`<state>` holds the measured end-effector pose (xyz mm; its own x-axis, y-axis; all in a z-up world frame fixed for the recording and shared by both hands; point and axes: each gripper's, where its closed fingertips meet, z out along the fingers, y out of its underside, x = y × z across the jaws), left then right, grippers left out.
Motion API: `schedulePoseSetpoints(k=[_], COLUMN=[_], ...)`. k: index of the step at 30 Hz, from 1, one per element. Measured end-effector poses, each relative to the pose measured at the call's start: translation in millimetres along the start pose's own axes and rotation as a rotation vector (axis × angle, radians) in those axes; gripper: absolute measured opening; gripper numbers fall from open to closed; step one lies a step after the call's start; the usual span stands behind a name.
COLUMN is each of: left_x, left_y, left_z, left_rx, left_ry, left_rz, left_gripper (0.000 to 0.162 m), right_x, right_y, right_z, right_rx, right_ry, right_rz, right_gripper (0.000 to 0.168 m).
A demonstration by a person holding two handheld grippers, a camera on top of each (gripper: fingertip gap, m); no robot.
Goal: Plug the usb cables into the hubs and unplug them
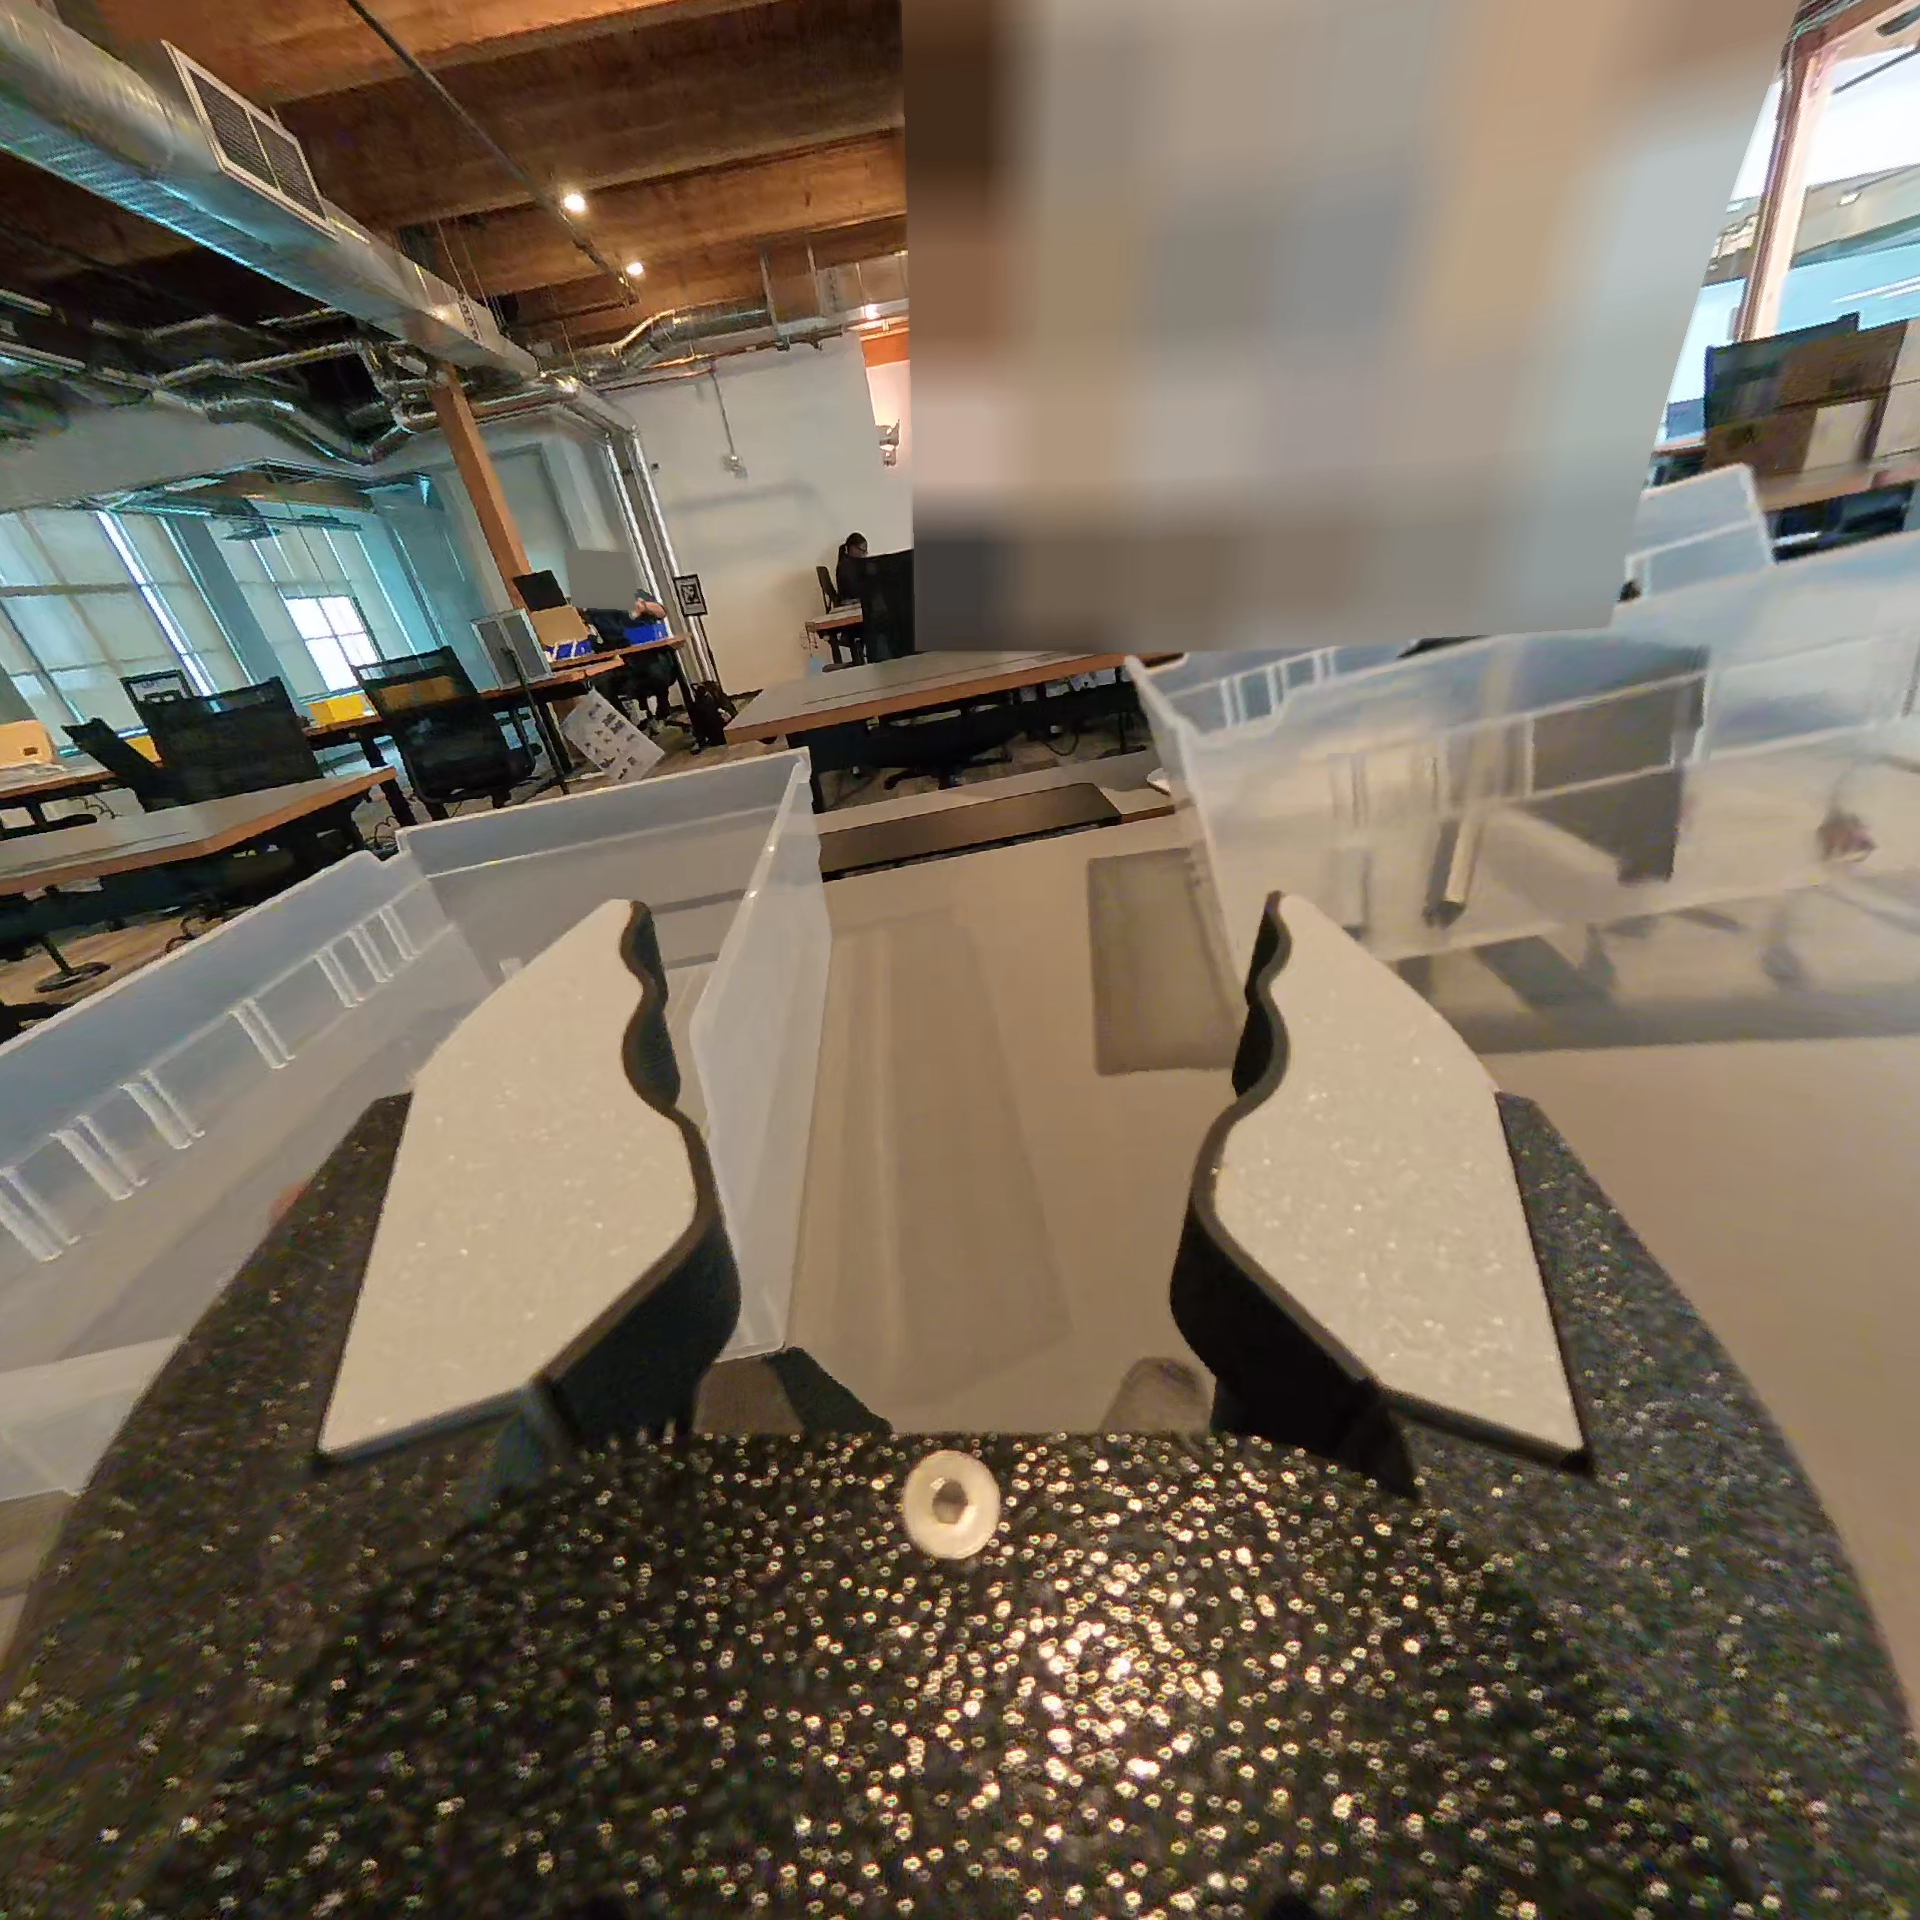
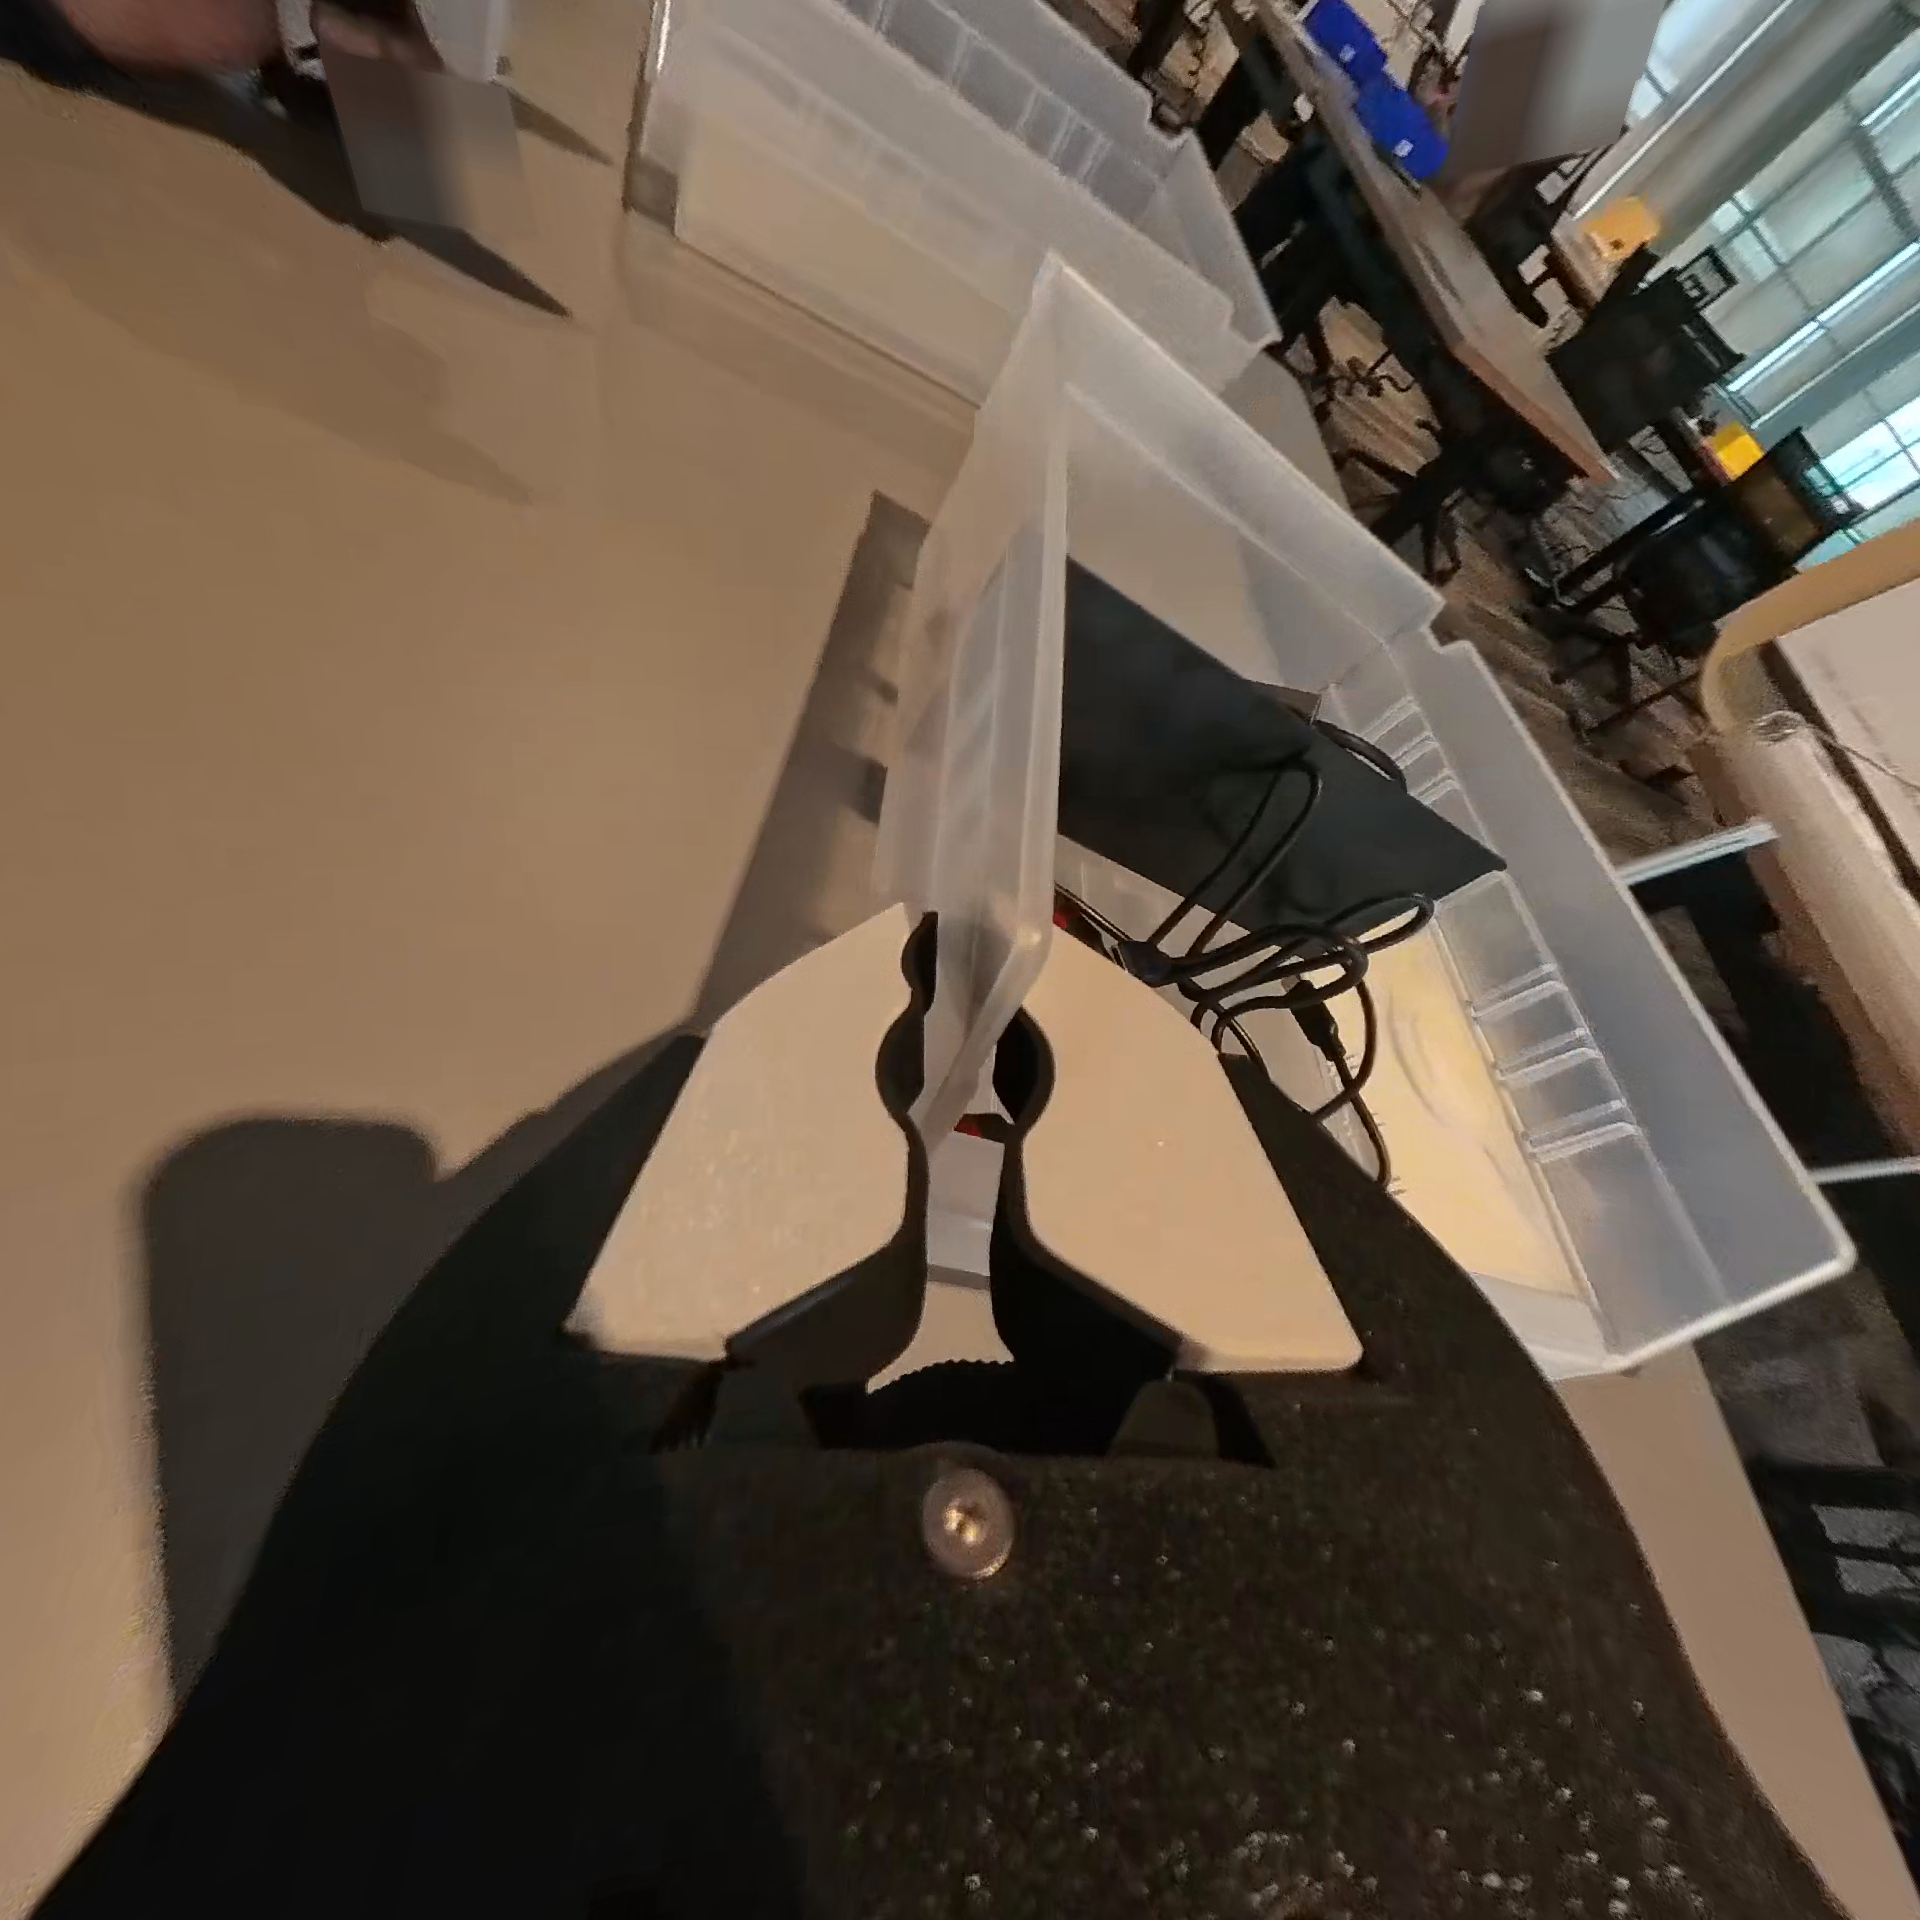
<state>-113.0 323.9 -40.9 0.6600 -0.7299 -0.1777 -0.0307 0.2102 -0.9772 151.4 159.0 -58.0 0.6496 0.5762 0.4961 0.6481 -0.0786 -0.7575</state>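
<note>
Table (image 1: 966, 1091) under both claws: smooth, matte beige-grey laminate, faintly reflective.

Left of the left claw we see a translucent frosted plastic bin (image 1: 260, 997), ribbed along its rim, with a thin flap (image 1: 764, 1039) standing upright just beside the left finger. Ahead and right of that claw sits another clear bin (image 1: 1455, 790), tilted and motion-blurred.

In the right wrist view, a long frosted bin (image 2: 1662, 1049) lies right of and ahead of the right claw, same ribbed wall. Inside it: a flat black angular sheet or pouch (image 2: 1226, 769); we cannot tell which. Below that, the usb cables (image 2: 1288, 956) lie black, thin and loosely coiled, with no single long axis; one plug end (image 2: 1322, 1029) points roughly back toward the claw. We can't pick out any hubs for certain. A small red bit behind the fingers is unclear.

Left gripper (image 1: 961, 997): fingers spread wide, nothing between them. Flat grey pads with wavy black inner edges, on a speckled black body.

Right gripper (image 2: 961, 997): pinching the bin's thin translucent flap (image 2: 987, 727), which runs edge-on straight away from the claw, long axis along the fingers.

We see no readable writing on the task items.
</note>
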Motion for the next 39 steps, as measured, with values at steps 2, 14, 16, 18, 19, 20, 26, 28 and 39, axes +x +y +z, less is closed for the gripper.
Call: schedulePoseSetpoints(k=[2, 14, 16, 18, 19, 20, 26, 28, 39], left_x=[0.0, 1.0, 0.5, 0.5, 0.5, 0.4, -1.3, -1.6, -28.7], left_y=[0.3, 1.5, 1.1, 0.8, 0.5, 0.4, -0.4, -0.7, 1.2], left_z=[0.2, 2.1, 1.8, 1.4, 1.2, 1.1, 0.2, -0.1, -20.2], left_rx=[-0.002, -0.008, -0.006, -0.002, -0.001, 0.001, 0.009, 0.011, -0.047], left_ry=[0.001, 0.003, 0.001, 0.0, 0.0, -0.001, -0.007, -0.009, -0.1], left_rz=[0.0, 0.009, 0.007, 0.007, 0.007, 0.006, -0.004, -0.004, -0.018], left_gripper=[0.106, 0.105, 0.105, 0.105, 0.105, 0.105, 0.105, 0.105, 0.105], right_x=[-1.8, 2.8, 4.9, 5.3, 4.9, 3.9, 3.7, 8.3, -43.7], right_y=[5.2, 32.5, 37.2, 41.8, 43.3, 44.5, 41.0, 28.9, 1.5], right_z=[5.8, 2.6, 1.5, 1.3, 1.5, 1.8, 2.1, -5.3, -89.9], right_rx=[0.005, 0.05, 0.056, 0.058, 0.061, 0.064, 0.126, 0.19, 0.184], right_ry=[-0.021, -0.129, -0.138, -0.141, -0.141, -0.142, -0.074, -0.047, 0.165], right_rz=[0.004, 0.006, 0.015, 0.019, 0.022, 0.027, 0.06, 0.1, 0.242], right_gripper=[0.007, 0.007, 0.007, 0.006, 0.007, 0.007, 0.011, 0.022, 0.051])
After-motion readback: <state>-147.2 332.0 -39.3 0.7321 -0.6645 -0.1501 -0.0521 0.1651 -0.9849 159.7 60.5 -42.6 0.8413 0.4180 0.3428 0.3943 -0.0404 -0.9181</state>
